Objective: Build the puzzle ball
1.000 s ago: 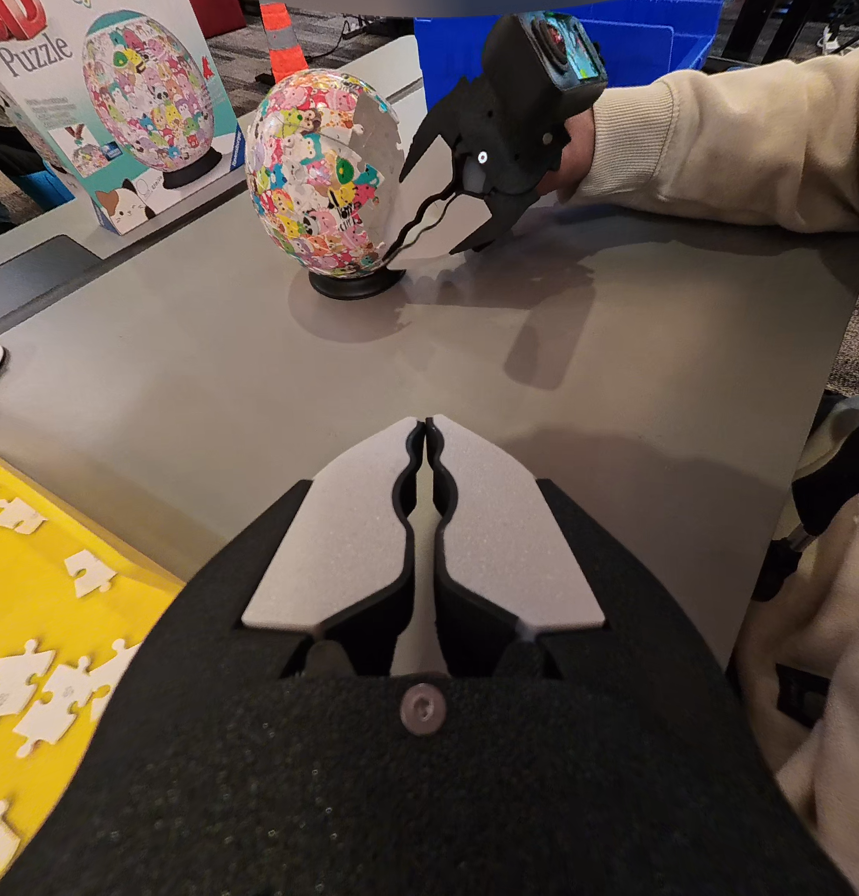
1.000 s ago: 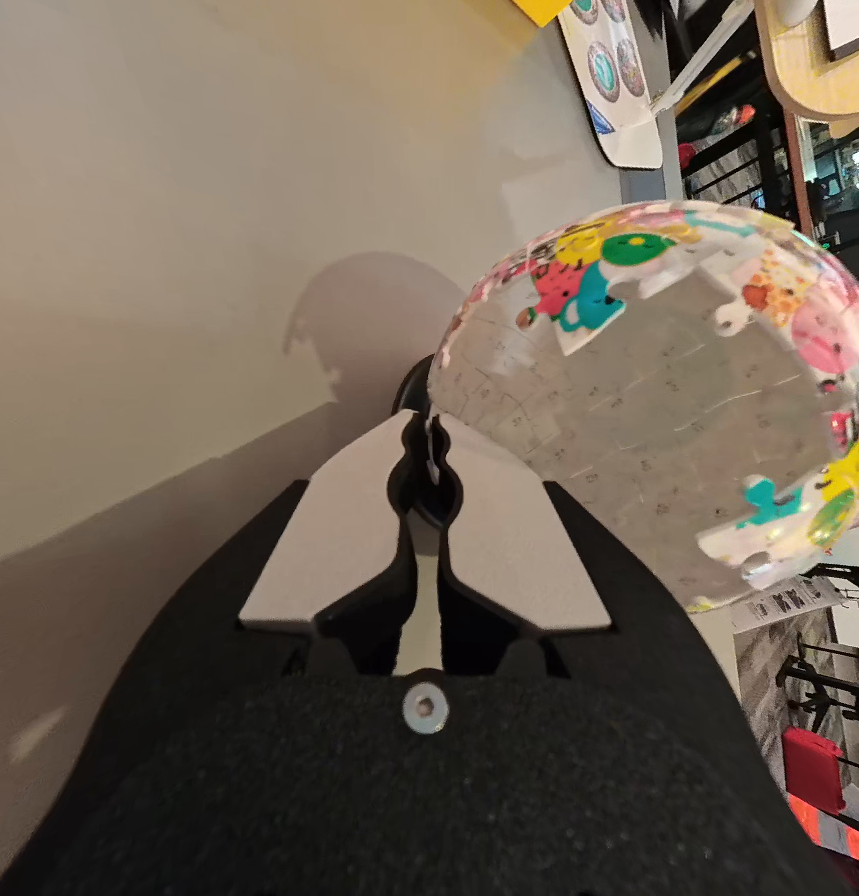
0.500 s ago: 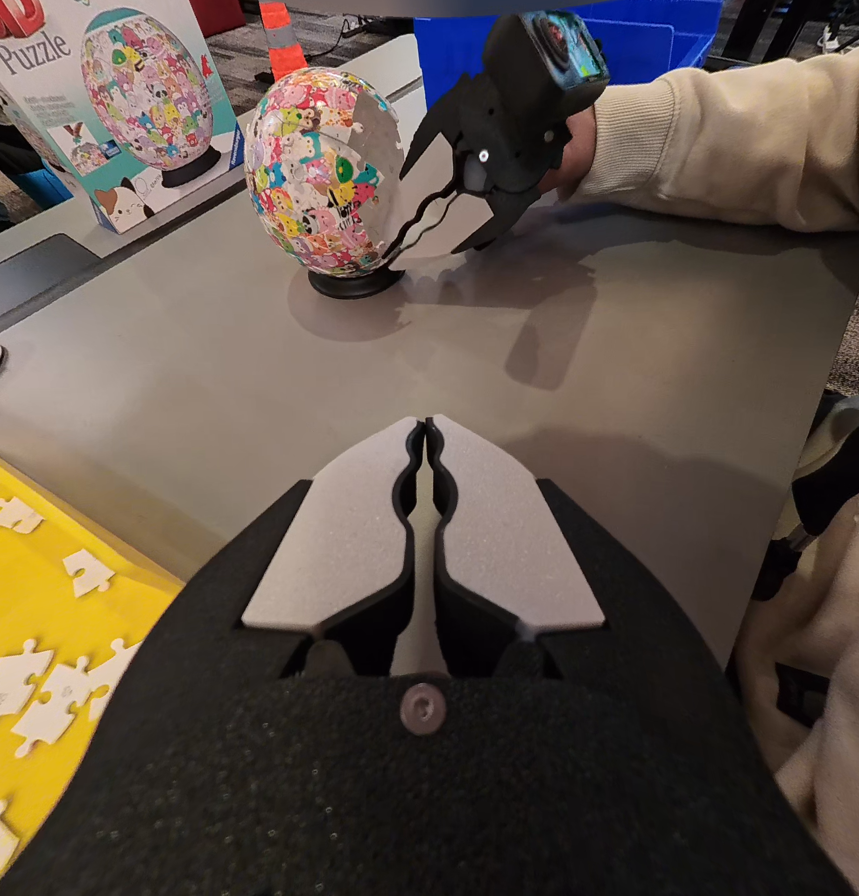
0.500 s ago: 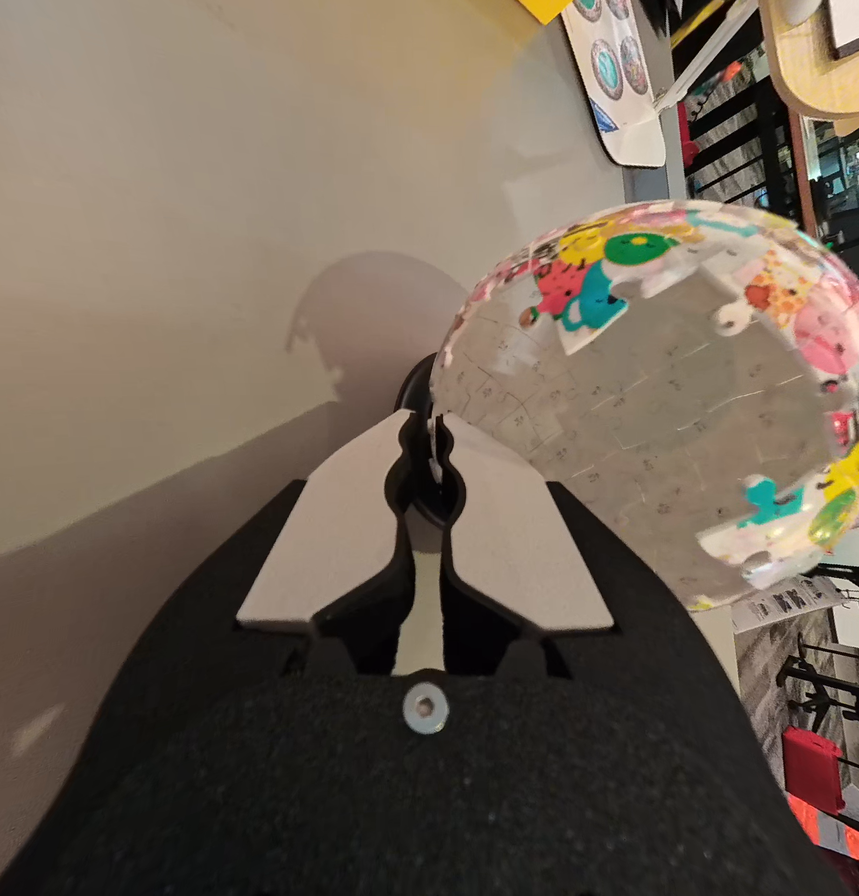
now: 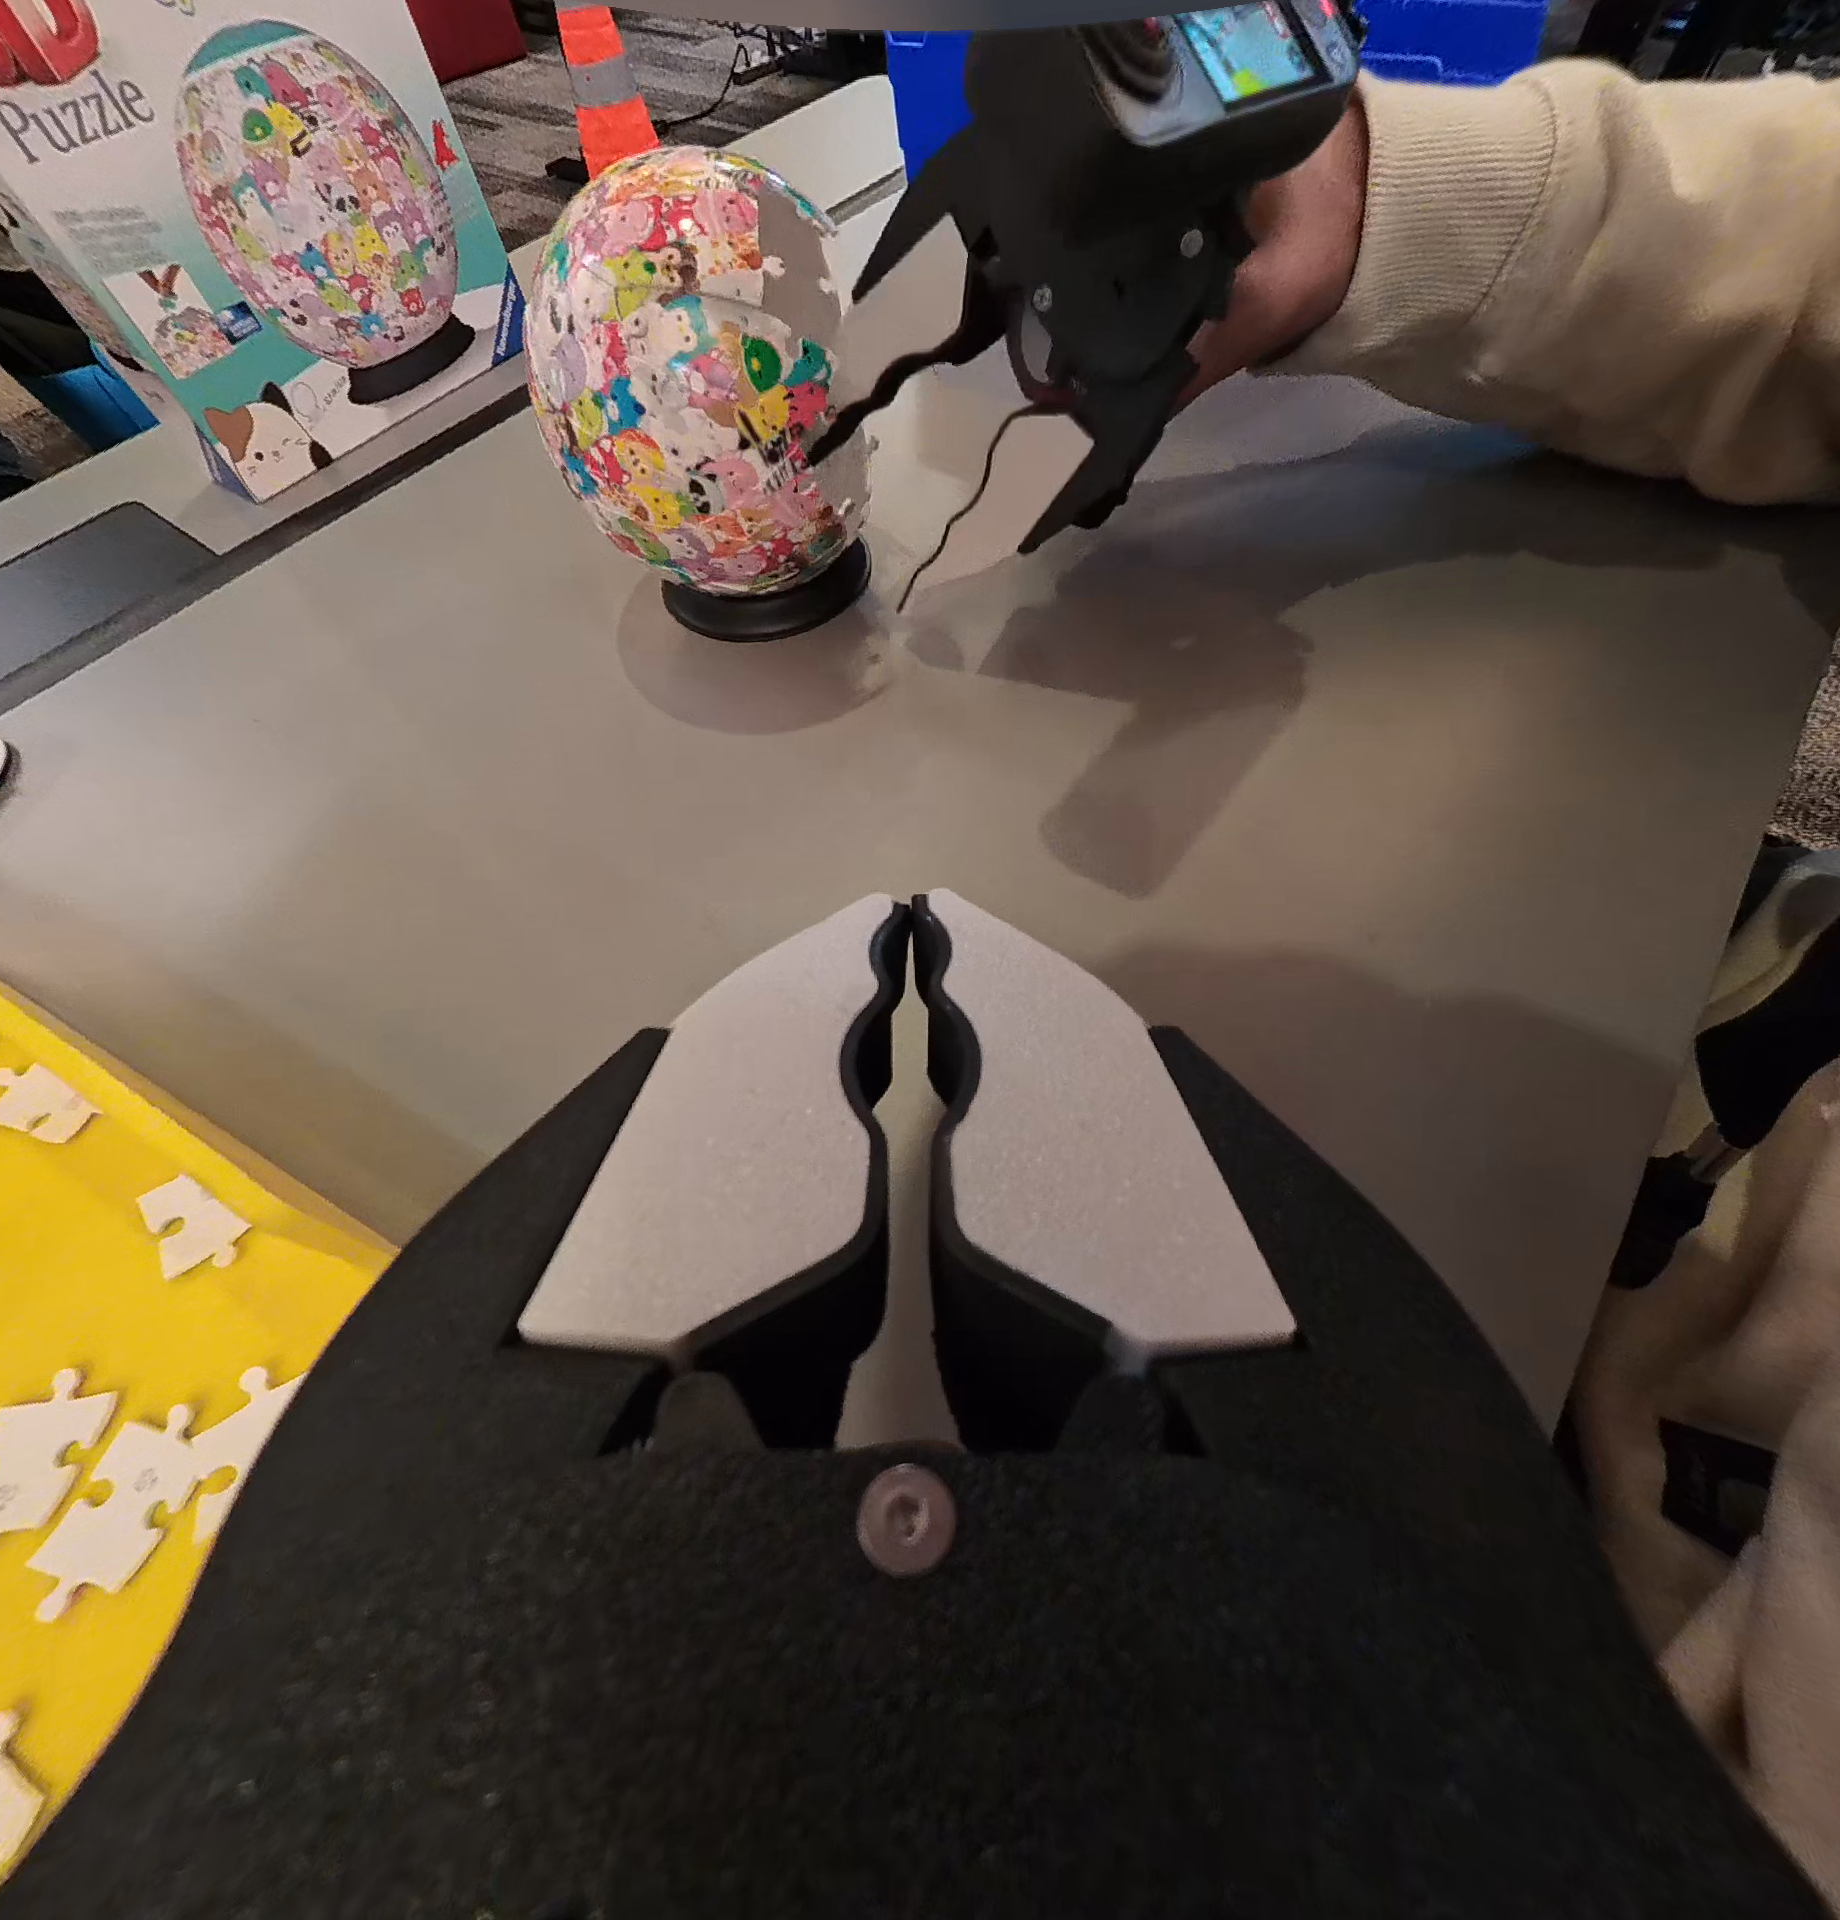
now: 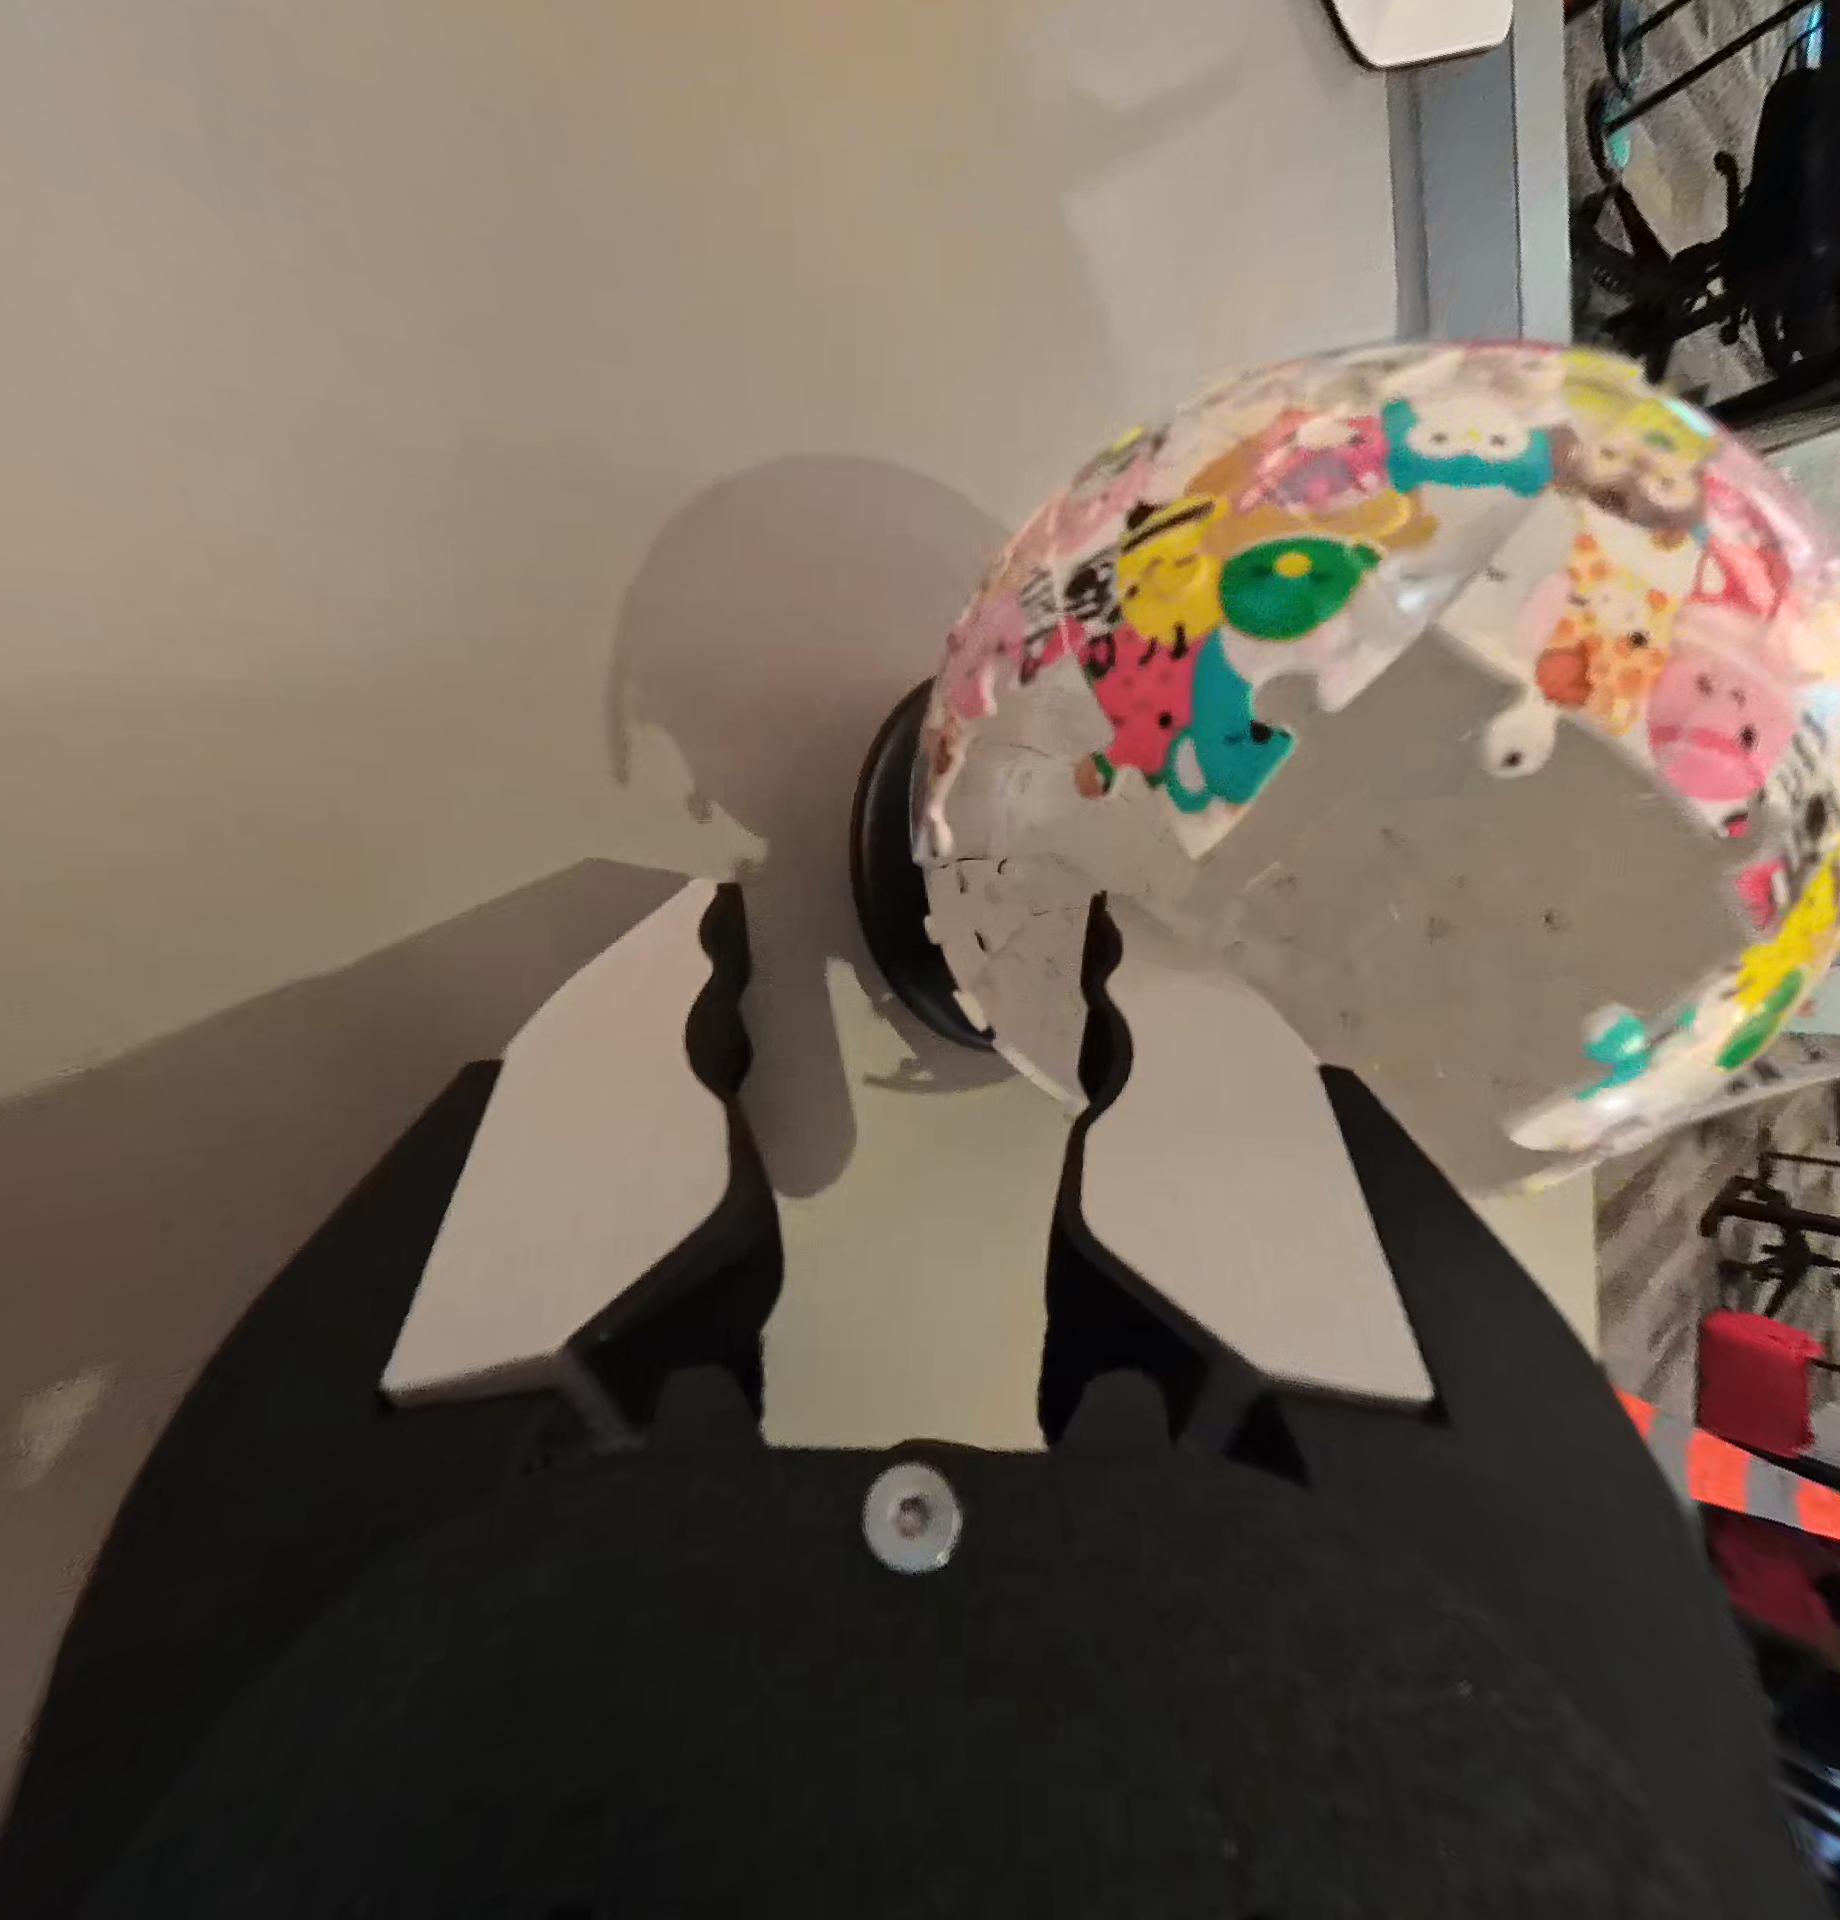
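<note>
The egg-shaped puzzle ball (image 5: 692, 400) stands upright on its black stand (image 5: 765, 610), long axis vertical, its gap facing the released right gripper (image 5: 864, 525); the left gripper (image 5: 911, 914) is clenched, empty.

grey table (image 5: 480, 831) | orange cone (image 5: 604, 94) behind | carpeted floor (image 5: 687, 52)

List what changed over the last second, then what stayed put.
The right gripper opened: its jaws, shut a second ago at the lower edge of the puzzle ball, now stand wide apart, nothing between them. The ball remains on its black stand, still unfinished. The left gripper stays shut and empty over the grey table.
</note>
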A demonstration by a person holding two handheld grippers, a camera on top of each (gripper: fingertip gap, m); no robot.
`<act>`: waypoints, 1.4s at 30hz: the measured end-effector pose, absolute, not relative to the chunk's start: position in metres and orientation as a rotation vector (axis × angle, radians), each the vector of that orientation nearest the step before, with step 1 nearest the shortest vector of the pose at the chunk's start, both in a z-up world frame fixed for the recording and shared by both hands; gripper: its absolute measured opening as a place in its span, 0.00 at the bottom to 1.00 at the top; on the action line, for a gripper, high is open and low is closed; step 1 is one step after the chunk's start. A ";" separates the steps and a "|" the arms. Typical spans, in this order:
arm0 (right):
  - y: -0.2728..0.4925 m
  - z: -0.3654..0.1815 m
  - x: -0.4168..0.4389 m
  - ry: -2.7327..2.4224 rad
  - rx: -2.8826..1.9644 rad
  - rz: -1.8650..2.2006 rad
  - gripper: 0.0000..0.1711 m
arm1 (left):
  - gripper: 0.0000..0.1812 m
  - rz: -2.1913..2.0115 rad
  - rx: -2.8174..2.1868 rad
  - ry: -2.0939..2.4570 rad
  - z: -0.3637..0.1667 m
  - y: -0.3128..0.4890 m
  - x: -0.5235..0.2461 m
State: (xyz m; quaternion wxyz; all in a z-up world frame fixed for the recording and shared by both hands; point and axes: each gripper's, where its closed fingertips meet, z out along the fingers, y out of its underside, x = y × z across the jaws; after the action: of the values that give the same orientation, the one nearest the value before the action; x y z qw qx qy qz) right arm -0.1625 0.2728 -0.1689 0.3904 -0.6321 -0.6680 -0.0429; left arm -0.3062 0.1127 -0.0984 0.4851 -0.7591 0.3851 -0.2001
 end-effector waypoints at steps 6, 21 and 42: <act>0.277 -0.167 -0.148 -1.792 -1.531 -0.258 0.31 | 0.00 -0.478 -1.846 0.934 -0.097 0.113 -0.308; 0.282 -0.174 -0.151 -2.003 -1.520 -0.309 0.33 | 0.00 -0.469 -1.846 0.943 -0.098 0.115 -0.305; 0.224 -0.114 -0.122 -1.204 -1.512 0.869 0.36 | 0.13 -0.582 -1.856 0.961 -0.091 0.129 -0.220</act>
State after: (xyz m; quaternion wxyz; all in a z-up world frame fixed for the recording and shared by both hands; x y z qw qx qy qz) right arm -0.1220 0.2243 -0.1138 0.4894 -0.6223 -0.4954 0.3576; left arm -0.2201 0.1289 -0.0913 0.4671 -0.7563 0.3918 -0.2374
